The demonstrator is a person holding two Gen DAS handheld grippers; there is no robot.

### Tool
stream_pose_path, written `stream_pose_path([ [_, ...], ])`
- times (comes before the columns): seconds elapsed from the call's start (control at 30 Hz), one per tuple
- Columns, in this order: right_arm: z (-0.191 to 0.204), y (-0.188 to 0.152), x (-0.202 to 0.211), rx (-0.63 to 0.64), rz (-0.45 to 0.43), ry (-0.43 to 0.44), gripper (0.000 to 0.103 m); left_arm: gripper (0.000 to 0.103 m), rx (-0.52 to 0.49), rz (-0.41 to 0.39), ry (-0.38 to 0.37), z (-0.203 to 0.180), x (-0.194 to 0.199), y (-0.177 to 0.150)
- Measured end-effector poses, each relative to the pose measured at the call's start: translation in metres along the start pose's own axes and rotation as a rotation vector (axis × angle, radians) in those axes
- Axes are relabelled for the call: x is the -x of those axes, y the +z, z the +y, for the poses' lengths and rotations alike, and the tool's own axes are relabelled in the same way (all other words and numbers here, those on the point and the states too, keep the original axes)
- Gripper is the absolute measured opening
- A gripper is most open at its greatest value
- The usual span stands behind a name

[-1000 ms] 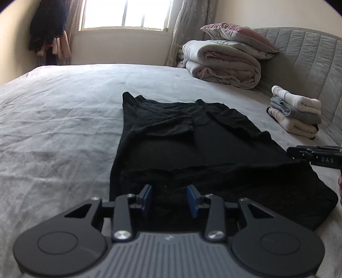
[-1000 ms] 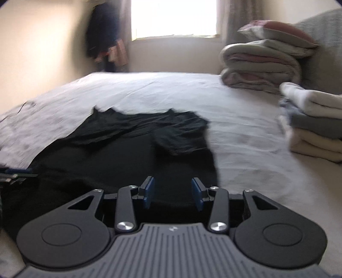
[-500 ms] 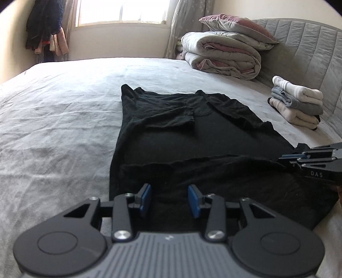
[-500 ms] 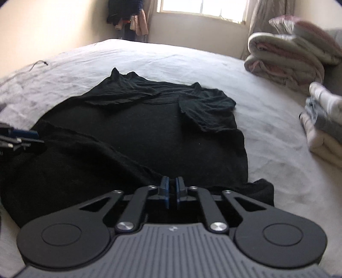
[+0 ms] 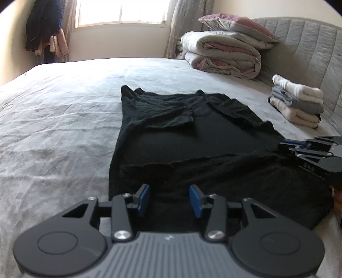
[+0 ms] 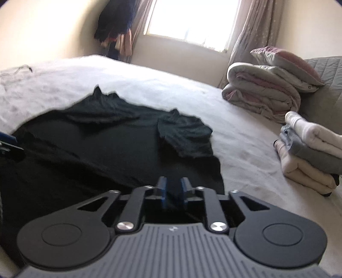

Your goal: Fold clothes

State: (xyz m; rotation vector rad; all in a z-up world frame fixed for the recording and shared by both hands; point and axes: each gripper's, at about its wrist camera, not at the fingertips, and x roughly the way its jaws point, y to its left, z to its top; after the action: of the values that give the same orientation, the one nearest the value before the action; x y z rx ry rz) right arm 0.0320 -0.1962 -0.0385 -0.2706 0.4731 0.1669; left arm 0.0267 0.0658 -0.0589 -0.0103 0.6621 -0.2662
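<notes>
black tee half done on the bed

while the black t-shirt [image 5: 192, 136] lies flat on the grey bedsheet [image 5: 53, 128], its near hem is turned up over the body in a loose band, and both sleeves are already folded in across the chest, collar end toward the window [image 5: 119, 10]. the left gripper [image 5: 168, 200] sits low at the near edge of the shirt with its blue pads [image 5: 143, 198] clearly apart, dark cloth showing in the gap but nothing pinched. the right gripper [image 6: 173, 192] is over the shirt's right near corner and its jaws have just been opening again; the gap is narrow, black fabric shows between the pads, and i can't tell if they press on it. in the left wrist view it pokes in from the right side, resting over the folded band. off to the right a stack of folded clothes [image 6: 310, 149] sits by the padded headboard [image 5: 310, 47], well apart from the shirt, with a rolled duvet [image 5: 222, 55] and a pillow [image 5: 235, 23] further back.
</notes>
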Motion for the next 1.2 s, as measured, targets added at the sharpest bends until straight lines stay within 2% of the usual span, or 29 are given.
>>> stream_pose_path([
  [0.03, -0.001, 0.002, 0.005, -0.009, -0.012, 0.009, 0.032, 0.043, 0.003, -0.002, 0.004, 0.0, 0.0, 0.0],
  [0.13, 0.005, 0.007, 0.016, -0.037, -0.021, 0.101, 0.032, 0.043, 0.011, -0.007, 0.015, 0.002, 0.0, 0.0],
  [0.23, 0.009, 0.004, 0.011, -0.045, 0.029, 0.147, 0.032, 0.043, 0.019, -0.012, 0.026, 0.003, 0.0, 0.0],
  [0.33, -0.006, -0.009, -0.001, -0.052, 0.098, 0.075, 0.032, 0.044, 0.027, -0.018, 0.037, 0.004, 0.0, 0.0],
  [0.47, -0.048, -0.014, -0.001, -0.164, 0.118, -0.02, 0.03, 0.046, 0.039, -0.022, 0.059, 0.006, 0.001, 0.0],
  [0.67, -0.08, -0.018, 0.025, -0.277, 0.121, -0.054, 0.032, 0.052, 0.078, -0.005, 0.124, 0.016, 0.013, 0.005],
  [0.8, -0.095, -0.018, 0.044, -0.392, 0.153, 0.031, 0.038, 0.052, 0.173, 0.021, 0.087, 0.032, 0.027, 0.009],
  [0.87, -0.101, -0.019, 0.051, -0.455, 0.175, 0.086, 0.039, 0.052, 0.221, 0.051, 0.064, 0.041, 0.033, 0.008],
  [0.97, -0.109, -0.022, 0.058, -0.549, 0.232, 0.157, 0.046, 0.053, 0.298, 0.105, 0.035, 0.056, 0.04, 0.004],
  [1.07, -0.114, -0.03, 0.062, -0.62, 0.311, 0.193, 0.049, 0.053, 0.377, 0.138, -0.004, 0.069, 0.046, -0.002],
  [1.2, -0.122, -0.043, 0.069, -0.723, 0.372, 0.215, 0.049, 0.053, 0.465, 0.168, -0.064, 0.083, 0.058, -0.007],
])
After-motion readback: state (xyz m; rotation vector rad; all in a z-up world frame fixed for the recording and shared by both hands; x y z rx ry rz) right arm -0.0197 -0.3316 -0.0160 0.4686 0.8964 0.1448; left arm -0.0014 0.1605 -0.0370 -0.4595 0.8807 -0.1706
